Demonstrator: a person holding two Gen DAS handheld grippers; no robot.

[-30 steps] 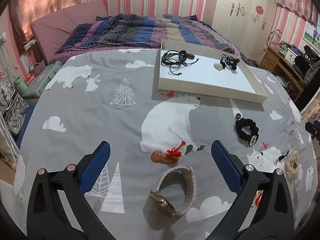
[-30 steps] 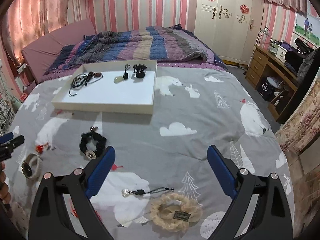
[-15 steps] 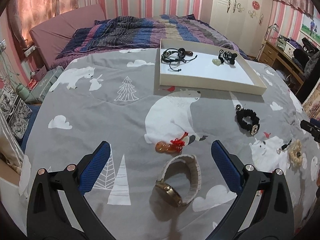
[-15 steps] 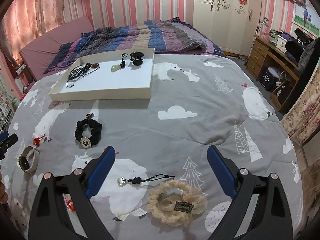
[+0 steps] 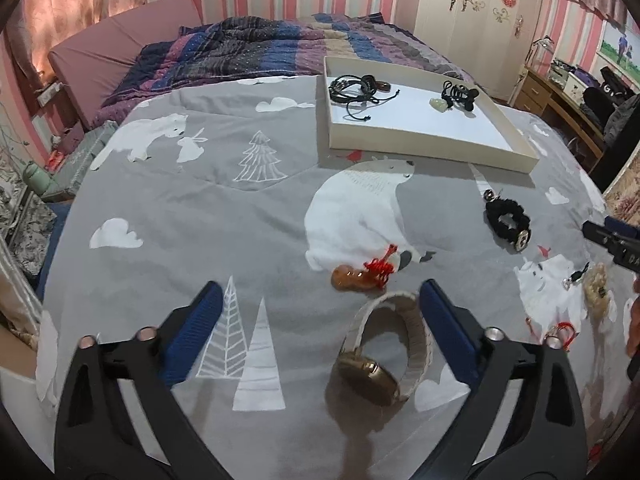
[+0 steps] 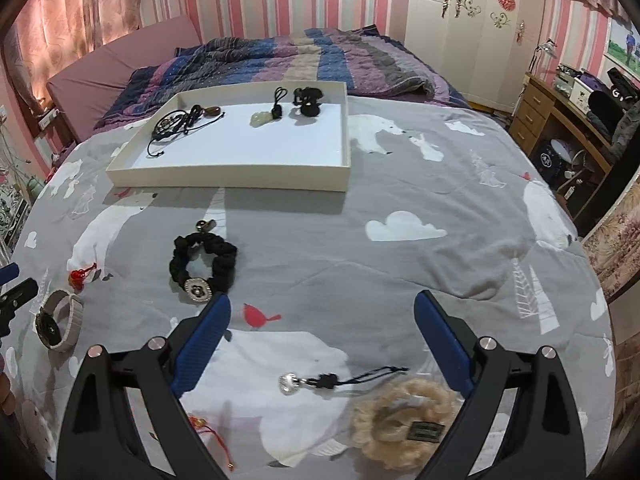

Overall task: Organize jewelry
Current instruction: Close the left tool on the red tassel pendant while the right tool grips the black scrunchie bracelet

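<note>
Your left gripper [image 5: 320, 312] has just begun closing, still wide, around the gold-faced watch with beige band [image 5: 386, 348] lying on the grey bedspread [image 5: 240, 220]; pads not yet pressing. Right gripper [image 6: 322, 328] stands wide, empty, lower over the cream fluffy scrunchie [image 6: 404, 428].

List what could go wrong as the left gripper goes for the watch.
1. The watch stands on edge on soft bedding; the left gripper, whose jaws have just been closing, may tip it away.
2. Only the gripper's right pad is near the strap, so the closing may push it sideways.
3. The orange pendant lies close and could be snagged.
</note>
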